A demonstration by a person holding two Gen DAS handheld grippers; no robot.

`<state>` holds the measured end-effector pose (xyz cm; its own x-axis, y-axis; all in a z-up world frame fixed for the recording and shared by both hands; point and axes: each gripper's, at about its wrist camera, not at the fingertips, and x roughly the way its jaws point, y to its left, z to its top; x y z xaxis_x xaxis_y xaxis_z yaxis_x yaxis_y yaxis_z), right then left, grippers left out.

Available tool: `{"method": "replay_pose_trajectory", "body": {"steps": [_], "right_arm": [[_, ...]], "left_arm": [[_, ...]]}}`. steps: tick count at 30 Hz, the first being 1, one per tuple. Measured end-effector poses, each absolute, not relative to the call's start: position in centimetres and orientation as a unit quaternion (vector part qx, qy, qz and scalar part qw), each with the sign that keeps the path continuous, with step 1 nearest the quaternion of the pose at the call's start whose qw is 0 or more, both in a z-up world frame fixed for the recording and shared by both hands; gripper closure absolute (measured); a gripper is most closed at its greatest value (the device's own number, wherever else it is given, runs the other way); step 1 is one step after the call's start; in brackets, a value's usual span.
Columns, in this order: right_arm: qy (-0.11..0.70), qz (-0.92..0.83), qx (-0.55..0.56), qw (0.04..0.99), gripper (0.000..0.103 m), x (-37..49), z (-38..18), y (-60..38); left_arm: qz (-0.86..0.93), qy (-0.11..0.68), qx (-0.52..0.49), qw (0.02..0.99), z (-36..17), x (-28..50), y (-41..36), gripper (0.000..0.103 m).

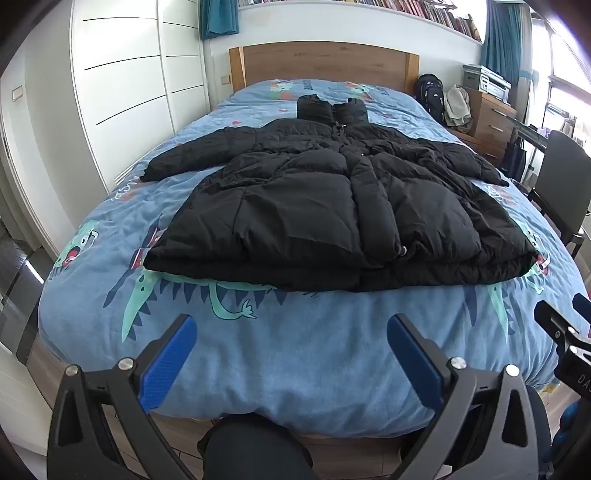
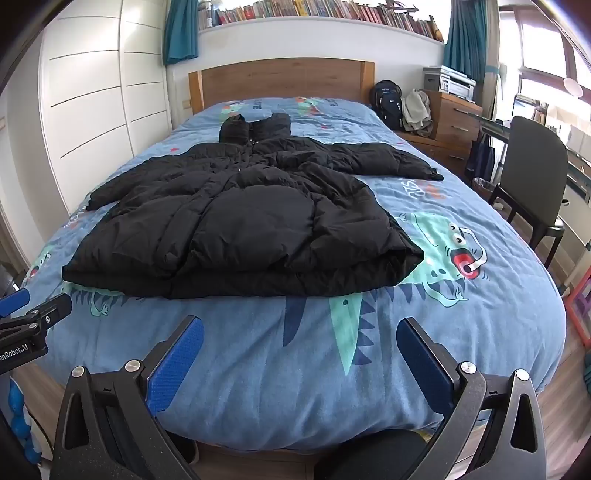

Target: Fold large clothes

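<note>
The left tool (image 1: 291,332) and the right tool (image 2: 300,336) hover spread wide, holding nothing, near the bed's foot. The black puffer jacket (image 1: 332,206) lies on the bed (image 1: 295,354), sleeves outstretched, collar toward the wooden headboard (image 1: 325,62).

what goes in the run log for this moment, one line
black puffer jacket: flat on bed, hem doubled | left gripper: open, empty | right gripper: open, empty

Black puffer coat (image 1: 332,206) on a blue duvet (image 1: 295,350) printed with teal dinosaurs; teal curtains (image 2: 181,29) above the wooden headboard (image 2: 280,81)
</note>
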<state>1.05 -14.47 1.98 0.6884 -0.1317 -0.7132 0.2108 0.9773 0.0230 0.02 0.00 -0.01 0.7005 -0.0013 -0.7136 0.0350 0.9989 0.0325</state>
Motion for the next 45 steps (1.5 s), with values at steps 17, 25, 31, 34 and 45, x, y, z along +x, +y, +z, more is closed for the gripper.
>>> {"method": "replay_pose_trajectory", "body": {"steps": [17, 25, 31, 34, 45], "right_arm": [[0.384, -0.093, 0.054, 0.917, 0.001, 1.0, 1.8, -14.6], [0.384, -0.093, 0.054, 0.917, 0.001, 1.2, 1.7, -14.8], [0.384, -0.094, 0.053, 0.917, 0.001, 1.3, 1.6, -14.9], [0.385, -0.095, 0.052, 0.916, 0.001, 1.9, 1.2, -15.4], [0.391, -0.096, 0.051, 0.914, 0.001, 2.9, 0.9, -15.5]], "left_arm": [[-0.010, 0.390, 0.022, 0.920, -1.1, -0.4, -1.0, 0.000], [-0.016, 0.397, 0.016, 0.918, -0.9, 0.1, -0.6, 0.000], [-0.020, 0.397, 0.015, 0.918, -0.7, 0.6, -0.7, 0.000], [-0.019, 0.396, 0.021, 0.918, -0.7, 0.8, -0.9, 0.000], [-0.015, 0.411, 0.025, 0.911, -1.0, 2.0, -0.8, 0.000]]}}
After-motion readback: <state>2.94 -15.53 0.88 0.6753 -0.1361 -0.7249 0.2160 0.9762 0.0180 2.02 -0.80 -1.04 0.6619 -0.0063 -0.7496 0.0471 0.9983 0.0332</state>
